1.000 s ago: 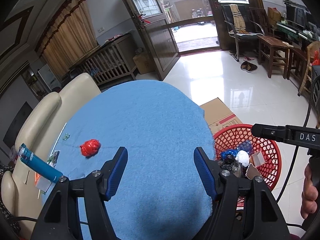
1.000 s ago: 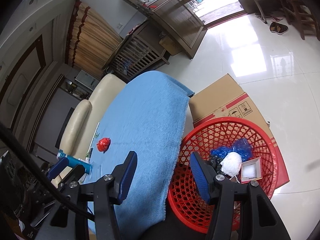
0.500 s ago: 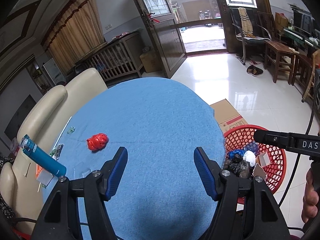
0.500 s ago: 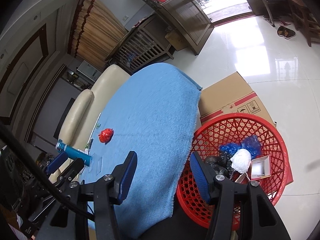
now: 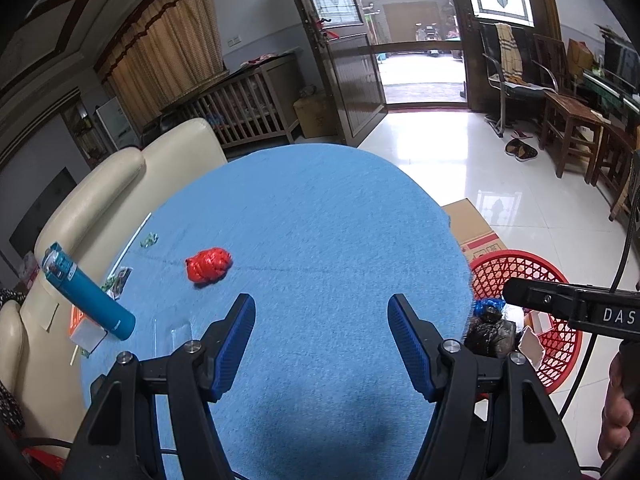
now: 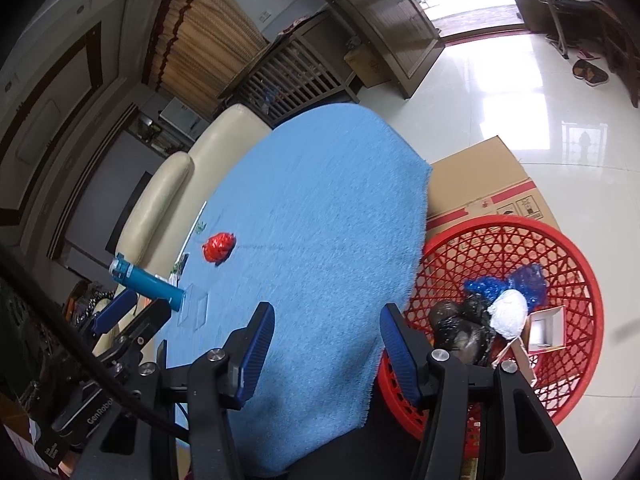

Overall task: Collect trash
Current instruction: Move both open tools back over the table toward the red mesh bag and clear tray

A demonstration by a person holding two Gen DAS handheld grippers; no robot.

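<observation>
In the right wrist view alone, white wad [image 6: 508, 314] inside red basket [image 6: 576, 264].

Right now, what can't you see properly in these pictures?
- Left wrist view: red basket, partly hidden by the right hand-held gripper and blue cloth.
- Small scraps near the teal bottle: too small to identify.
- Right wrist view: black trash bag, partly behind the gripper finger.

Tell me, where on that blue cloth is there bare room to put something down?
Most of the blue cloth is bare: the wide stretch from the red crumpled wad across to the edge above the red basket, plus the far end. Its left edge is crowded: blue bottle, wrappers, clear plastic pieces.
</observation>
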